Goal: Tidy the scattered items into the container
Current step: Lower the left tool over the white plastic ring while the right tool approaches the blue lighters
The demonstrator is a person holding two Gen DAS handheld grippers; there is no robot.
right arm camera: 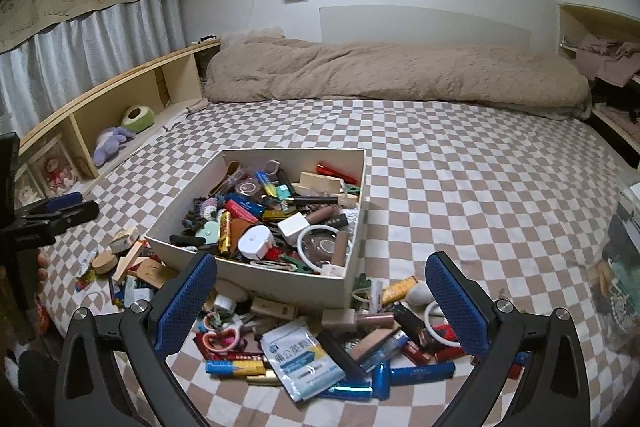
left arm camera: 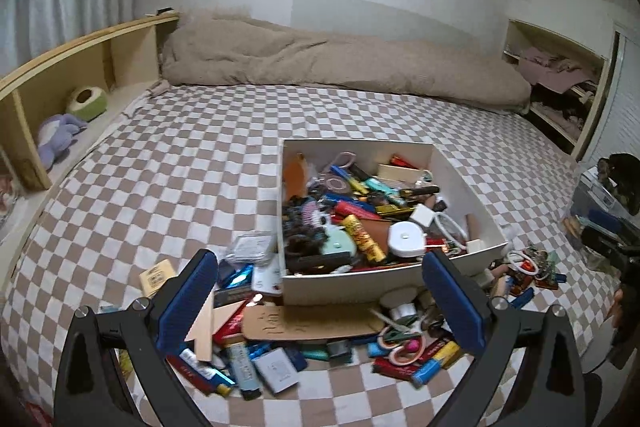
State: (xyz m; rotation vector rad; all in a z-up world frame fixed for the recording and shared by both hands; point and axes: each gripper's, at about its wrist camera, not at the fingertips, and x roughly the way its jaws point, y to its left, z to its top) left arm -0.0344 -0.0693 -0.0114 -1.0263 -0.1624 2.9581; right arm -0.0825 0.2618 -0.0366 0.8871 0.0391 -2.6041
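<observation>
Scattered items (right arm camera: 304, 343) are seen heaped on the checkered bed (right arm camera: 460, 195) along the near side of a white box (right arm camera: 256, 279), which is already crowded with small objects. Among the loose things, a blue-and-white packet (right arm camera: 302, 357) lies flat in front, a blue tube (right arm camera: 414, 373) just beside it and pink-handled scissors (right arm camera: 220, 339) to its left. The left hand-held gripper (left arm camera: 322, 307) is held spread wide above the pile with nothing between its blue pads. The right hand-held gripper (right arm camera: 322, 301) is likewise held wide and empty. A beige duvet (right arm camera: 380, 75) is bunched against the far wall.
</observation>
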